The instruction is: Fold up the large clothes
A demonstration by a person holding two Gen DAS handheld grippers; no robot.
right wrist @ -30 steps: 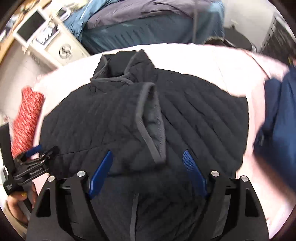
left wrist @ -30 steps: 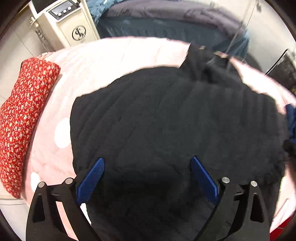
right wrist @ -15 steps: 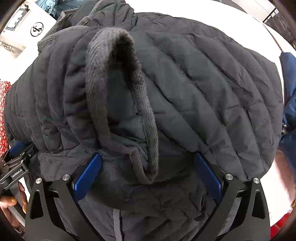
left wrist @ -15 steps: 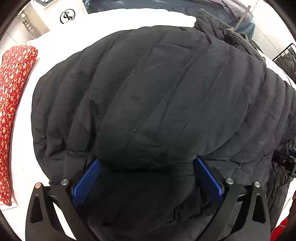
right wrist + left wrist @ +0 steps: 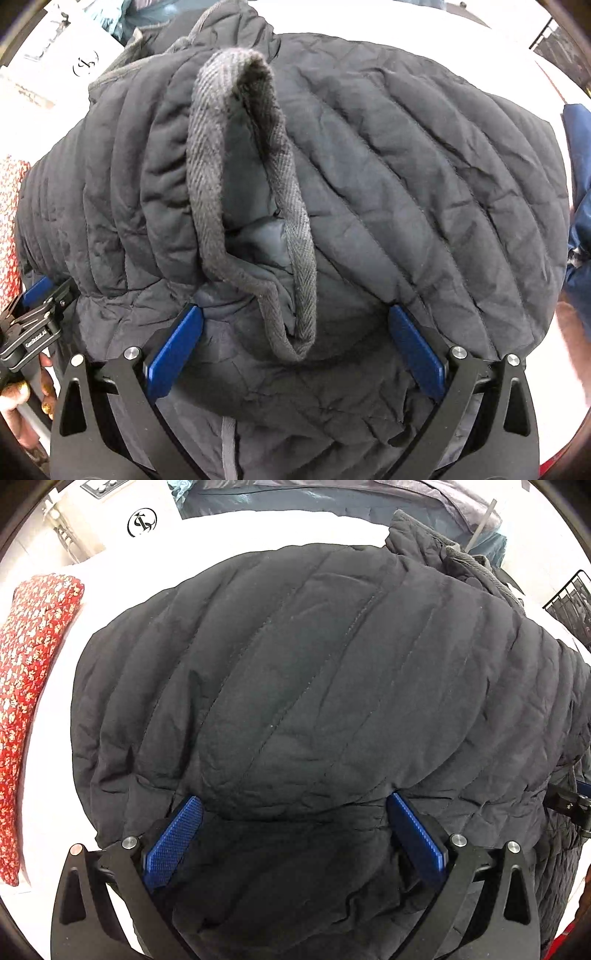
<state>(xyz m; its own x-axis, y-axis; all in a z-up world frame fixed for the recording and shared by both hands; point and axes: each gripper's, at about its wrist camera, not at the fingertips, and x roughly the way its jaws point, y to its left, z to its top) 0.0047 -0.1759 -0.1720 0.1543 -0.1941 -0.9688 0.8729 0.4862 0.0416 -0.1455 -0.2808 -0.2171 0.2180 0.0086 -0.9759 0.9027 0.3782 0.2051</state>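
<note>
A black quilted jacket (image 5: 314,686) lies folded on a pale bed and fills both views. My left gripper (image 5: 293,805) is open, its blue pads pressed low against the jacket's left part, fabric bulging between them. My right gripper (image 5: 295,314) is open too, its pads either side of a grey-trimmed cuff (image 5: 255,192) that sticks up from the jacket (image 5: 424,184). The left gripper also shows at the left edge of the right wrist view (image 5: 37,314), beside the jacket.
A red flowered cloth (image 5: 26,686) lies at the bed's left side. A white machine (image 5: 125,513) stands behind it, with dark bedding (image 5: 332,498) beyond. A blue garment (image 5: 580,192) lies to the right. A wire rack (image 5: 572,605) stands at far right.
Both grippers have come down from above the bed onto the jacket, which now fills the views. Both stayed open. In the last half second they shifted only slightly.
</note>
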